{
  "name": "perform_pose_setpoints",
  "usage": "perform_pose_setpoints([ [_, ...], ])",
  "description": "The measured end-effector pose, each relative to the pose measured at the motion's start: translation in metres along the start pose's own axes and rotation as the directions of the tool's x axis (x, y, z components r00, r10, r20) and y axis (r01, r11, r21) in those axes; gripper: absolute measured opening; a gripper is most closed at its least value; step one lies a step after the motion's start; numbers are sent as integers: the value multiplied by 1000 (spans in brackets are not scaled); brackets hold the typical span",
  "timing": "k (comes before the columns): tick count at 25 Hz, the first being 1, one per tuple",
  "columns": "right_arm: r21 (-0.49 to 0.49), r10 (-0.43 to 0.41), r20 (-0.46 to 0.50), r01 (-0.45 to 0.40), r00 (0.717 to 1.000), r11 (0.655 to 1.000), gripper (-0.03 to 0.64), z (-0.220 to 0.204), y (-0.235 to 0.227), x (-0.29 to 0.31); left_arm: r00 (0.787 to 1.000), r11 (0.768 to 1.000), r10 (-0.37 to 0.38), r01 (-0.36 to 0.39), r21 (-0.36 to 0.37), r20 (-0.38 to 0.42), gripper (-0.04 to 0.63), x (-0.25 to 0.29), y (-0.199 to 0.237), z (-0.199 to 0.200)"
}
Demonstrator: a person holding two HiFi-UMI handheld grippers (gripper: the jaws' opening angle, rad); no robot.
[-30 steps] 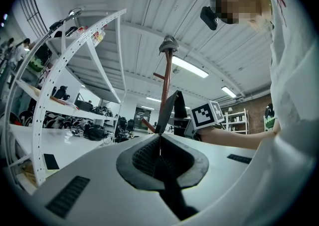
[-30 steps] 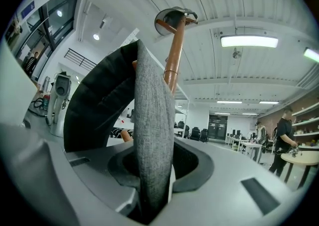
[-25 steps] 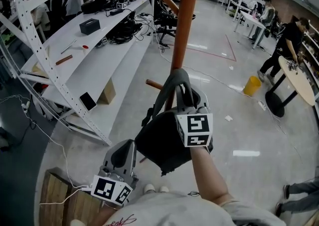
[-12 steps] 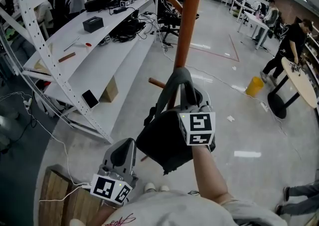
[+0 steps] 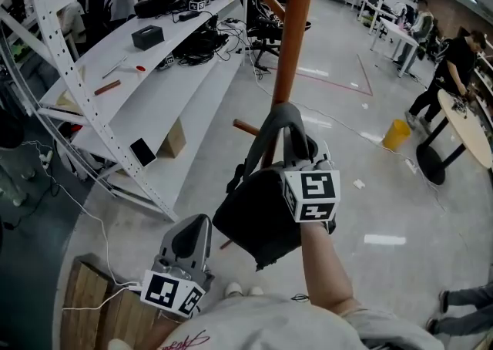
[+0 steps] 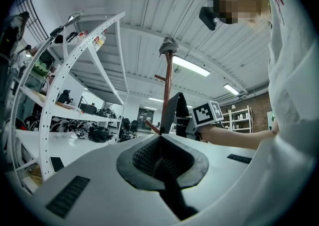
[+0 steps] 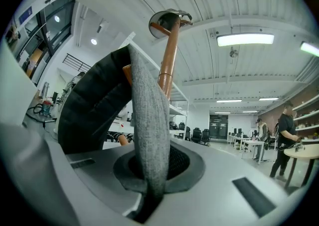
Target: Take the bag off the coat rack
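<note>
A dark bag [image 5: 254, 217] hangs by its grey strap [image 5: 281, 121] from the brown coat rack pole [image 5: 291, 40] in the middle of the head view. My right gripper [image 5: 295, 159] is shut on that strap just above the bag. In the right gripper view the strap [image 7: 149, 120] runs up from between the closed jaws [image 7: 152, 172], with the bag's dark body [image 7: 94, 105] to the left of it and the pole [image 7: 168, 60] behind. Lower left and apart from the bag, my left gripper [image 5: 194, 225] is shut with nothing in it [image 6: 160, 156]. From there the pole [image 6: 167, 95] and the bag [image 6: 177, 113] show ahead.
White metal shelving [image 5: 139, 79] with cables and small items runs along the left. A wooden pallet [image 5: 85, 302] lies at the lower left. A lower peg [image 5: 246, 127] sticks out of the pole. A yellow bucket [image 5: 396, 134], a round table [image 5: 466, 129] and people [image 5: 451, 71] are at the right.
</note>
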State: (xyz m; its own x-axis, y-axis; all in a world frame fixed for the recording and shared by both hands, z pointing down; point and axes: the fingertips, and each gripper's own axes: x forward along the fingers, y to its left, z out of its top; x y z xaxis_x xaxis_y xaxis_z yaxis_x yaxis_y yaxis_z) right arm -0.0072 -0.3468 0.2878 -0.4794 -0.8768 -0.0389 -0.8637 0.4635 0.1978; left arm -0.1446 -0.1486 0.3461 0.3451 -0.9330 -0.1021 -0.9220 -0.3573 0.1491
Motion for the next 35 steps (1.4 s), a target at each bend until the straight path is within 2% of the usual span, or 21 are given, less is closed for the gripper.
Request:
perform_pose_setpoints([
  [35,85,34,76,-41,997,996,18,31,-6,-12,1000,1000,-11,11,-16,-2,20,-5,-4,-3],
])
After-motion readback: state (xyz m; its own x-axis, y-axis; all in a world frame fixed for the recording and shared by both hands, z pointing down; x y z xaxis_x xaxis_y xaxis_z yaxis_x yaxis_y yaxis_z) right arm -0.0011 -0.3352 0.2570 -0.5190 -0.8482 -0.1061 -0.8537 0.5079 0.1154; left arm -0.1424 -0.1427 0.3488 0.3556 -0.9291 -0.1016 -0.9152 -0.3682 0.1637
